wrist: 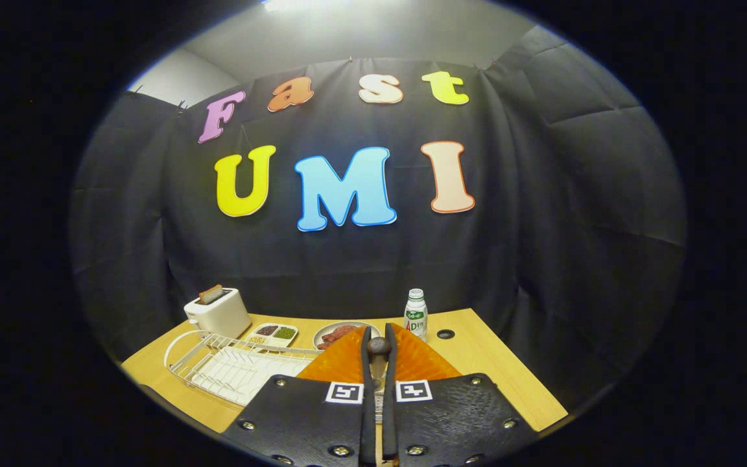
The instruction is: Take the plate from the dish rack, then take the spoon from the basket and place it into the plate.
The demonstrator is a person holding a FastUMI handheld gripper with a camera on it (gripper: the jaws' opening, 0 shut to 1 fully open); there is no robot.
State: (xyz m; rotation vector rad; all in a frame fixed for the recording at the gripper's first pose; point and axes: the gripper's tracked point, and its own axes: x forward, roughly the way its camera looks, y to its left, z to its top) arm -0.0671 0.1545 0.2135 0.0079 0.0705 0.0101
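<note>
My gripper [379, 350] is shut on a spoon [379, 346]. Its dark rounded end sticks up between the fingertips, and a paler shaft runs down between the two fingers. Directly beyond and below the fingers lies an orange ribbed plate [422, 363] on the wooden table [490, 363]; its two halves show on either side of the fingers. The white wire dish rack [231, 366] stands left of the plate with nothing in it. The spoon's lower part is hidden by the gripper body.
At the table's back stand a white toaster [218, 312], a small tray of seeds [272, 334], a plate of red meat [338, 335] and a small white bottle [415, 314]. A dark round hole [445, 334] sits right of the bottle.
</note>
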